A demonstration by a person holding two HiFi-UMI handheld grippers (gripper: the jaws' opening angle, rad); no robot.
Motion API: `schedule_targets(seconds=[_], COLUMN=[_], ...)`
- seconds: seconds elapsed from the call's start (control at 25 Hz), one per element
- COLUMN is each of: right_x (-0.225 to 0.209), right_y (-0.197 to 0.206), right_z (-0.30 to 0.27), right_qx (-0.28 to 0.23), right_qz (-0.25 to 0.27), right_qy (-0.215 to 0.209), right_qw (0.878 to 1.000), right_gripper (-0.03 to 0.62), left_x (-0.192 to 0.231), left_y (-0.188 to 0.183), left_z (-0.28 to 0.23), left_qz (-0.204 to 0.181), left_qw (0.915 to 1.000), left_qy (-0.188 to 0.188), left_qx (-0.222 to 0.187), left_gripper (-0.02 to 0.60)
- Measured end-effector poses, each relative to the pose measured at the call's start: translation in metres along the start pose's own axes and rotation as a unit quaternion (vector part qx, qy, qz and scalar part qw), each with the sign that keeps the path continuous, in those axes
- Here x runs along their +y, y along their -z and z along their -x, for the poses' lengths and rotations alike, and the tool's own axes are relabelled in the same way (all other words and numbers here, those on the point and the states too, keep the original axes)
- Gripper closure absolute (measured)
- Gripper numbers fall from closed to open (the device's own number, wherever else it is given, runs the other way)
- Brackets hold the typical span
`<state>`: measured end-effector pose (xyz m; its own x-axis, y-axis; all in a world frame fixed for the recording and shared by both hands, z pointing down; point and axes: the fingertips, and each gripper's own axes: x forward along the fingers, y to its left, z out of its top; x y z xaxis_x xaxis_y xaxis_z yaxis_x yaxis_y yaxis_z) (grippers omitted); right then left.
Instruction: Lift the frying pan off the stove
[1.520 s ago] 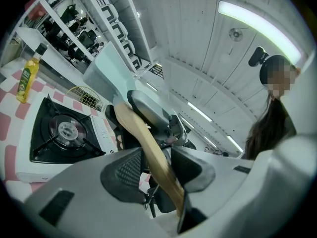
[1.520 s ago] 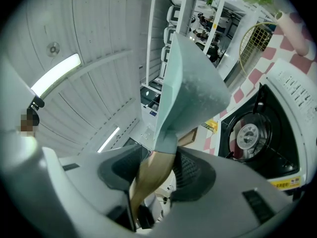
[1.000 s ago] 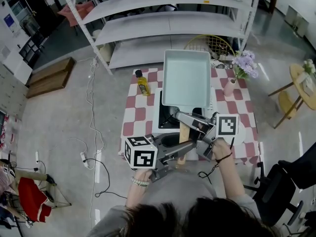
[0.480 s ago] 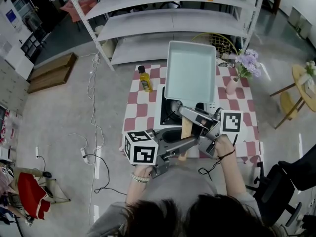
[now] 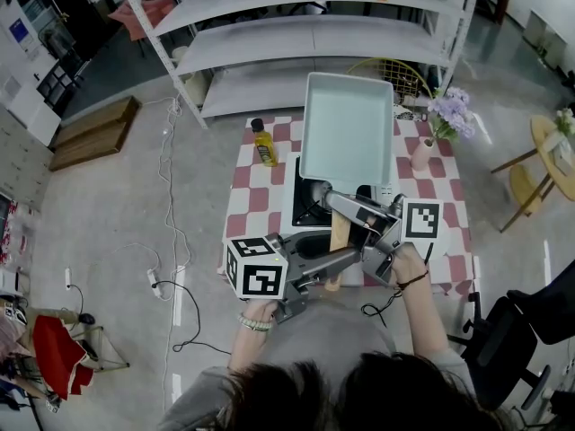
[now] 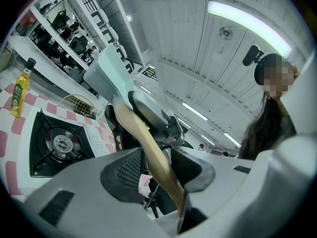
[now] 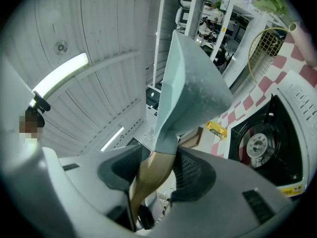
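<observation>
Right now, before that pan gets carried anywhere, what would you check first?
1. The left tool clamps the wooden handle: ok.
2. The right tool clamps the handle nearer the pan: ok.
3. The pan hangs clear of the stove: ok.
4. The pan is empty, nothing to spill: ok.
5. The oil bottle stands apart from the pan: ok.
6. The burner is off: cannot tell; no flame shows, but no knob setting is readable.
</observation>
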<state>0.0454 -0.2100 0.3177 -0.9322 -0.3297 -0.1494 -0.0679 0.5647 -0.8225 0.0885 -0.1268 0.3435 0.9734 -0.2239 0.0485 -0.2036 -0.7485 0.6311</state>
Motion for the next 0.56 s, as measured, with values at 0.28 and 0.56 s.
schedule_targets(seconds=[0.28, 0.56], right_x=[-0.0010, 0.0005], right_y=[0.0013, 0.0042], right_z=[0.0002, 0.0009], right_qx=[0.001, 0.001], right_qz=[-0.004, -0.006], right_qy=[0.003, 0.005], right_qw=[1.000, 1.000], right_gripper=[0.393, 0.393], left_x=[0.0000, -0.0028], left_y=[0.0007, 0.0025], left_z=[0.0007, 0.0017], left_qz=[0.002, 0.003], left_qw=[1.0000, 1.0000], left_qy=[0.003, 0.004], left_qx=[-0.001, -0.002], left_gripper=[0.400, 0.400])
